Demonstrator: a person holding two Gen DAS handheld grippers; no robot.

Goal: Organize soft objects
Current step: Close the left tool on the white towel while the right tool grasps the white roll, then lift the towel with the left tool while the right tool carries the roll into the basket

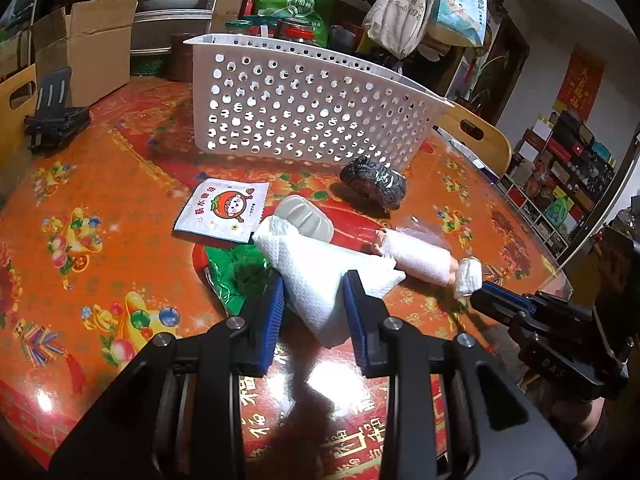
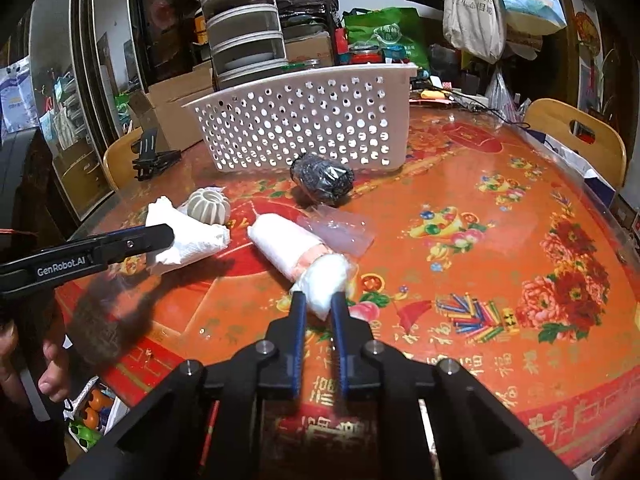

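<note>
My left gripper (image 1: 314, 294) is shut on a folded white paper towel (image 1: 316, 276), which rests low over the red table; it also shows in the right wrist view (image 2: 188, 240). My right gripper (image 2: 318, 300) is shut on the near end of a white wrapped roll (image 2: 288, 252) lying on the table; the roll also shows in the left wrist view (image 1: 420, 258). A white perforated basket (image 1: 304, 108) stands behind, also in the right wrist view (image 2: 304, 120). A black wrapped bundle (image 1: 374, 182) lies in front of it.
A white printed sachet (image 1: 224, 210), a green packet (image 1: 236, 276) and a ribbed grey piece (image 1: 306, 216) lie near the towel. A clear plastic bag (image 2: 340, 228) lies by the roll. A black stand (image 1: 54, 116), boxes and wooden chairs (image 2: 576, 136) ring the table.
</note>
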